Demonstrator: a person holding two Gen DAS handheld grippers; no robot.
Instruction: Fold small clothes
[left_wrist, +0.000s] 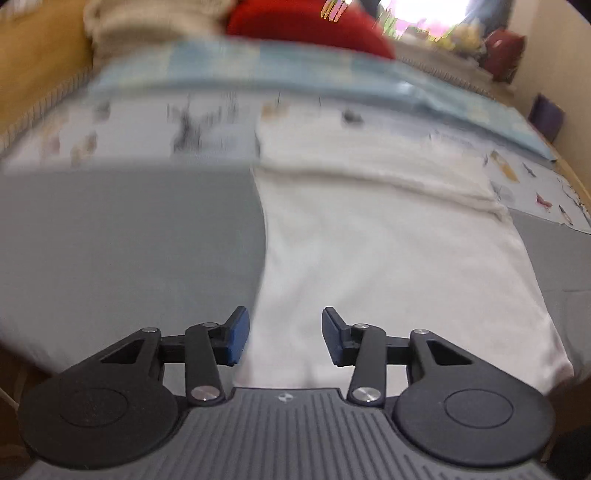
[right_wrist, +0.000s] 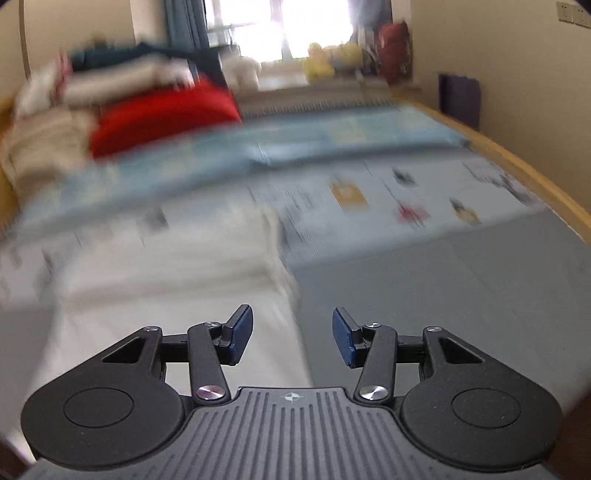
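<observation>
Holding both tools with jaws apart and nothing between them, we see the left gripper (left_wrist: 285, 336) above the white garment's (left_wrist: 388, 251) near left edge and the right gripper (right_wrist: 292, 338) over its right edge, on the grey mat (right_wrist: 443, 295).

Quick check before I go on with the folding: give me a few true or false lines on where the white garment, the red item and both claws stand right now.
1. The left claw is clamped on the white garment. False: its jaws stand apart with nothing pinched.
2. The white garment lies flat on the grey mat. True.
3. The right claw is open and empty. True.
4. The red item lies on top of the white garment. False: it sits far back, beyond the light blue cloth.
5. The garment has a folded band across its far end. True.
</observation>
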